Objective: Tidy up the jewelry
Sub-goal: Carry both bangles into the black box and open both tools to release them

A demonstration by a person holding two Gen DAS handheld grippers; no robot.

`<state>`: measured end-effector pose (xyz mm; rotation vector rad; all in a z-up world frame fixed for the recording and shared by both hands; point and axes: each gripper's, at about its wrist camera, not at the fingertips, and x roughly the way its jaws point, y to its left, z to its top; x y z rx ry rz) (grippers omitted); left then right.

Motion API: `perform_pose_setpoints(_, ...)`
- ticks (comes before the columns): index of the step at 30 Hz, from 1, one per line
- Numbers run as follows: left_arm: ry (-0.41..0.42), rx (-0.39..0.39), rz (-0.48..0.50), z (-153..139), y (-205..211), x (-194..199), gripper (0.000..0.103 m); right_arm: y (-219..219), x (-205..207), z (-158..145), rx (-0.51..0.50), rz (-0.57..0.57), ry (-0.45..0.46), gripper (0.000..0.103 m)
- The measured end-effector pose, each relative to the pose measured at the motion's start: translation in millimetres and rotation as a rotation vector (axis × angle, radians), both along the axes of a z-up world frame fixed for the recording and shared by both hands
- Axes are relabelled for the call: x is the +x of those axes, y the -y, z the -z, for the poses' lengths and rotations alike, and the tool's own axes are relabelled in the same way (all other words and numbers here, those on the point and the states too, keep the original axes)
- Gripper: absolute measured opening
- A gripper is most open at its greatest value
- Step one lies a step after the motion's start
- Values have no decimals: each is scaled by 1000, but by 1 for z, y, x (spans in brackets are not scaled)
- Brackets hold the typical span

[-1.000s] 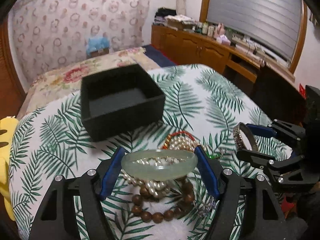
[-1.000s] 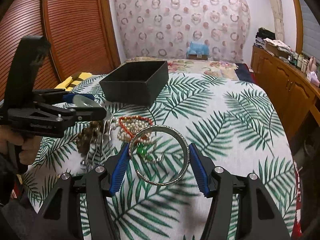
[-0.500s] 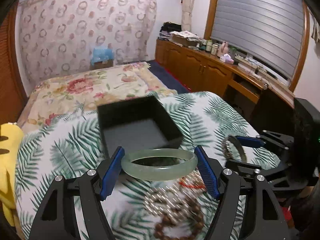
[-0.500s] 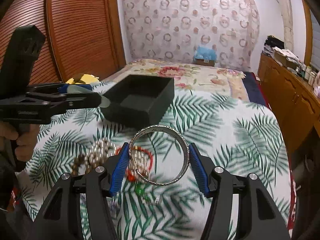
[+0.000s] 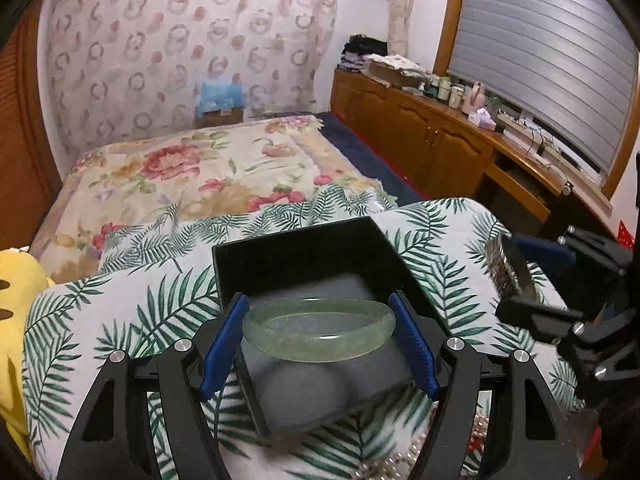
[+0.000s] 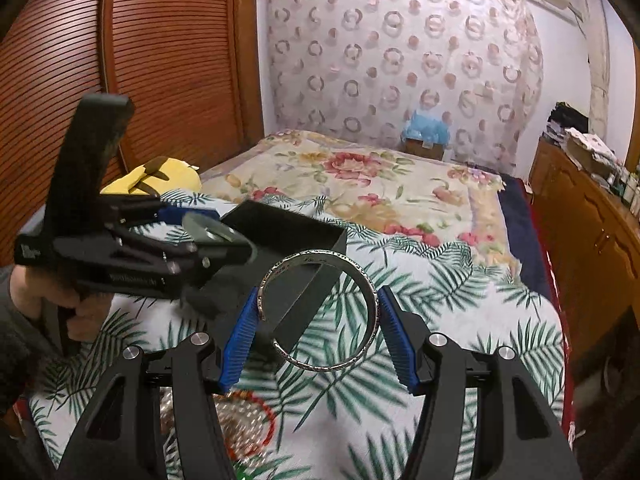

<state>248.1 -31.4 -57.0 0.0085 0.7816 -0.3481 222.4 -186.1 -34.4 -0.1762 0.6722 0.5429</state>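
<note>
Now the left hand-held gripper (image 5: 320, 334) clamps a smooth, translucent pale-green jade bangle (image 5: 319, 334) lying flat between its blue ribbed pads, directly over the square black box (image 5: 304, 256) with grey foam lining. At three o'clock, the right hand-held gripper (image 6: 318, 330) grips an engraved silver bangle (image 6: 318, 312) upright above the palm-leaf cloth (image 6: 460, 300), beads (image 6: 240, 420) beneath.

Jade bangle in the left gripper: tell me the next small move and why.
Probably lower the left gripper a little and open it. The jade bangle is clamped flat between its fingers and appears to hang over the open black box, whose grey lining shows bare beneath it. The right gripper holds the silver bangle just beside the box, so that one can likely follow.
</note>
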Motion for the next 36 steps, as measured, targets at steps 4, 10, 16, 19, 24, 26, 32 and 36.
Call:
perform_pose_setpoints(4,-8,11,3,5,2,6,69,1,8,0,-4,1,1,62)
perform_pose_setpoints(10,8,9,-7,-2,-3,3,71,0,14,3,-15,2,-4,62)
perform_pose_setpoints(16,32,17,-53,-9,-20,-13,73,-15,22,3,-29,-25,3,62)
perform_pose_setpoints(19,49,37,-87,-11,-30,-24,77,-29,25,3,-33,-61,5,62)
perform_pose_setpoints(24,48,30,-129,-10,-50,-38,78,-58,38,12,-58,-124,-23,62)
perform_pose_setpoints(26,43,15,-145,-8,-57,-45,78,-69,42,16,-77,-136,-31,62)
perform_pose_setpoints(32,36,7,-157,-4,-63,-61,78,-85,49,29,-131,-146,-47,62)
perform_pose_setpoints(36,37,10,-159,-1,-64,-73,78,-85,52,36,-151,-124,-51,62)
